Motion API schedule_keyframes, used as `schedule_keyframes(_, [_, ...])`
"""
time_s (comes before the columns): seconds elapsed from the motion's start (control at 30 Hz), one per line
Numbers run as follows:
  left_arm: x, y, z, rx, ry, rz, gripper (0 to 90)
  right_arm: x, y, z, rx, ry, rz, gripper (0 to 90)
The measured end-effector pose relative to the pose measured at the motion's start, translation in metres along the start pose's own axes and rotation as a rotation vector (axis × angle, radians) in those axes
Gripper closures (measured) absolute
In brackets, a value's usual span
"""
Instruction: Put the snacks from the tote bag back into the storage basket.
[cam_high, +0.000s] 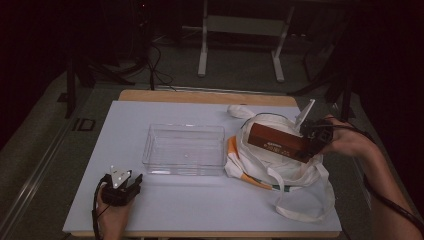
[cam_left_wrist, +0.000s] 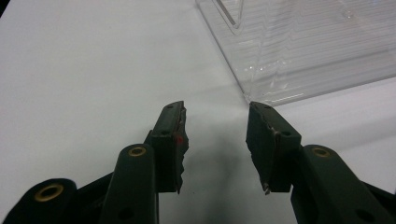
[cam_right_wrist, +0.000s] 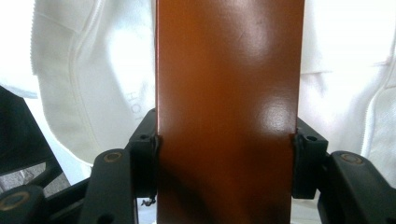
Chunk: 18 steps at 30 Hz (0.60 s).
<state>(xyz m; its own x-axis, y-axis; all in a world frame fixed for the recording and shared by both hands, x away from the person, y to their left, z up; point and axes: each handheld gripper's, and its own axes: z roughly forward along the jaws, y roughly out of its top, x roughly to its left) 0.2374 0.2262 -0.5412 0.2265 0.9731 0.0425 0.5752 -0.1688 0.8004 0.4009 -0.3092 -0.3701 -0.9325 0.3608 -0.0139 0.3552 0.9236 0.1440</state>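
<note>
one end of the brown box (cam_high: 279, 141) is hidden by the right gripper (cam_high: 314, 142), and its small label is too blurred to read. it is long, glossy, reddish brown, pinched between the jaws above the white cloth bag (cam_high: 280, 172). the left gripper (cam_left_wrist: 215, 144) rests on the table (cam_high: 200, 205), jaws spread, holding nothing, near the clear tray (cam_high: 184, 149).

A clear plastic bin (cam_high: 184, 148) sits mid-table on a white mat (cam_high: 150, 200), empty.
</note>
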Motion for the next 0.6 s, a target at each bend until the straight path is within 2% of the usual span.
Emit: schedule_keyframes(0.6, [0.000, 0.000, 0.000, 0.000, 0.000, 0.001, 57.9, 0.005, 0.015, -0.012, -0.054, -0.009, -0.039, 42.8])
